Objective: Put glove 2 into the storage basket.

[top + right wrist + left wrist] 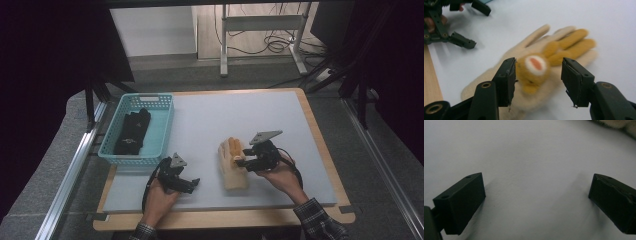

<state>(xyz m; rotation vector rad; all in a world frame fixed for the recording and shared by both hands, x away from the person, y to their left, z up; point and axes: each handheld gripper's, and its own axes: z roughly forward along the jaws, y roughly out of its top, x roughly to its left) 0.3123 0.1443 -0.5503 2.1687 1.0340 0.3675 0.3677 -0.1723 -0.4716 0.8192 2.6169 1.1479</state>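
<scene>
Right gripper (537,75) hangs over the glove (233,164), jaws apart w/ the orange fingertip patch between them. One pad sits close to it, the other stands clear, so no clamp that I can see. No earlier pic to go by, so I read this as open around the glove, not gripping. Left gripper (186,183) rests low on the mat (215,125), near the front-left, jaws wide apart w/ nothing between them.

Progress, as a judgement: looks like a sorting/put-away job. The basket (109,145) at the mat's left edge already holds a dark glove (133,131), so approx. half is done. The tan glove is not in the basket yet; it lies flat on the mat, right of centre, just beside the right hand (280,175) and well apart from the basket. Left to do: grip it, lift, carry across, drop it in.

Orientation: in the high view the glove's long axis runs nearly front-to-back on the table, tilted a little. Fingers point away from the person, toward the far edge; cuff is nearest the person. In the right gripper view the fingers (571,42) fan up and to the right, cuff toward the bottom left. Orange patches face up on the fingers. That pic is a bit blurred, so fine detail on the patch is unclear.
</scene>
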